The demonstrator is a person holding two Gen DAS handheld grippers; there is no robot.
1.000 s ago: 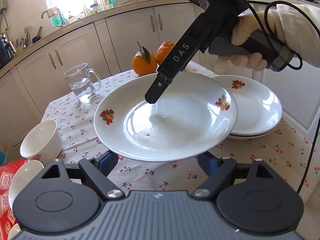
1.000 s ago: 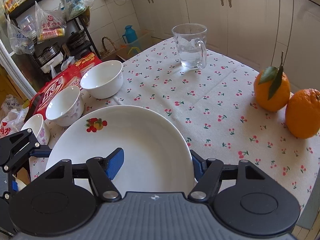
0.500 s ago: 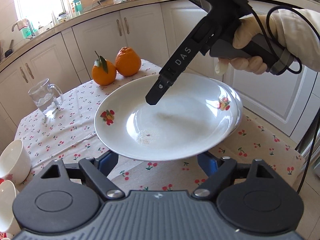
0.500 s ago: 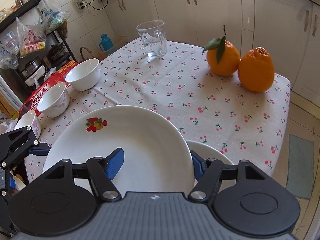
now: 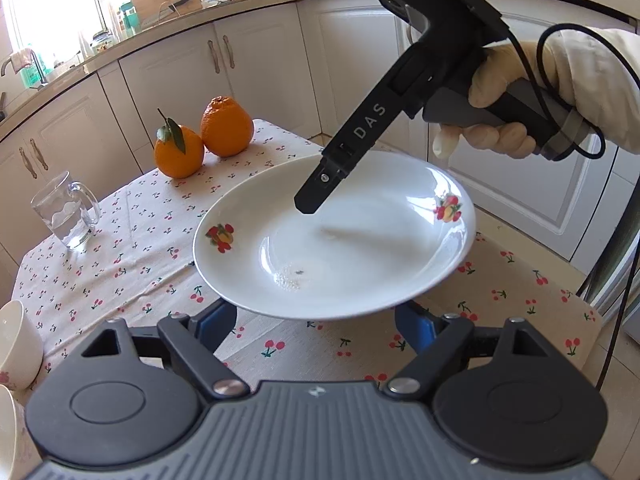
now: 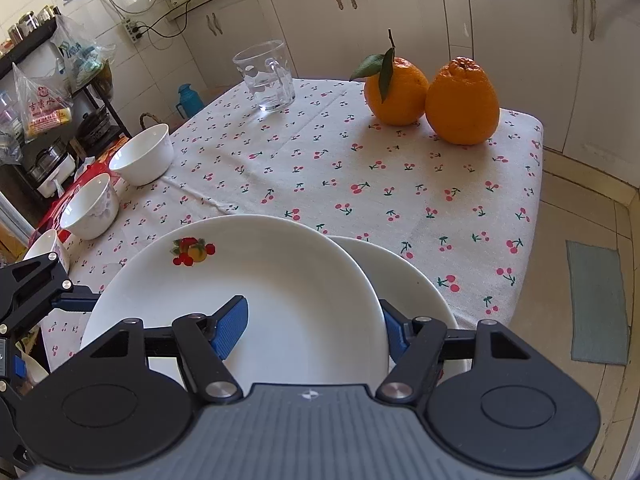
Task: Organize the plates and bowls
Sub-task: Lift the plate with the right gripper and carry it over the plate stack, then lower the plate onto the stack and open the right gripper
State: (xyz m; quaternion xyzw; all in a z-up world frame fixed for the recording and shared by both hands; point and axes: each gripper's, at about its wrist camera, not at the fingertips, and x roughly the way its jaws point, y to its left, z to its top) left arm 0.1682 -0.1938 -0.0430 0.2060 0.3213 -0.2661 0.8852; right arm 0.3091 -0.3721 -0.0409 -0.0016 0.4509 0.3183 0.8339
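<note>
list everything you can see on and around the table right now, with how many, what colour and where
Carried plate: one, white with fruit prints, held above the stack at the near table corner.
Plate stack: count unclear, white, partly hidden under the carried plate.
Bowls: three visible, white, along the table's left edge.
Glass mug: one, clear, far side of the table.
Oranges: two, orange, one with a leaf, far right corner, side by side.
Tablecloth: one, white with red cherries, covering the table.
Red packaging: red, beneath the bowls; count unclear.
Cabinets: white, behind the table.
Right gripper: black, one finger over the plate's inside, one beneath.
Left gripper: black, blue fingers spread below the plate's near rim.
</note>
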